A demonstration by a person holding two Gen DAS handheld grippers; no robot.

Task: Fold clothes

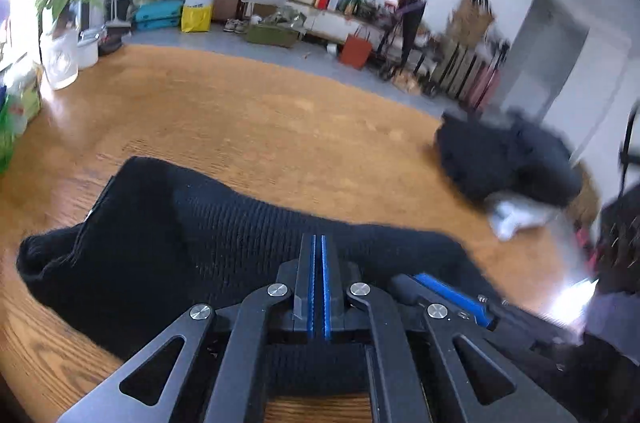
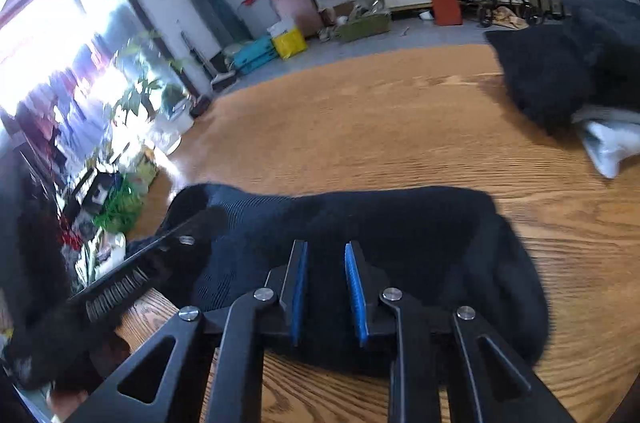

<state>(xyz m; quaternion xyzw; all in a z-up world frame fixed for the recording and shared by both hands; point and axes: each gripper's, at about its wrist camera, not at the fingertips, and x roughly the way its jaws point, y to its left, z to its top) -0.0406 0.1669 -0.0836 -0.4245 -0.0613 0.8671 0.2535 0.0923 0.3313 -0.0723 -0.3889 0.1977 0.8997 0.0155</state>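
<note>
Garment: we see a black knit garment (image 1: 168, 247) bunched on the wooden table (image 1: 260, 127).
Left gripper (image 1: 318, 243): clenched, nothing visibly pinched.
Right gripper (image 2: 326, 255): parted, empty above the cloth.
Risk: we judge that clenching on air leaves the fold unmade, or drags the knit crooked.

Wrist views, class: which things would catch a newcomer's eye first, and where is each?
First, the black knit garment lying flat on the wooden table, right under both claws. The left claw is shut with nothing between its blue pads, while the right claw stands slightly apart over the fabric, gripping nothing. Farther back on the right sits a heap of dark clothes with a white piece peeking out.
</note>
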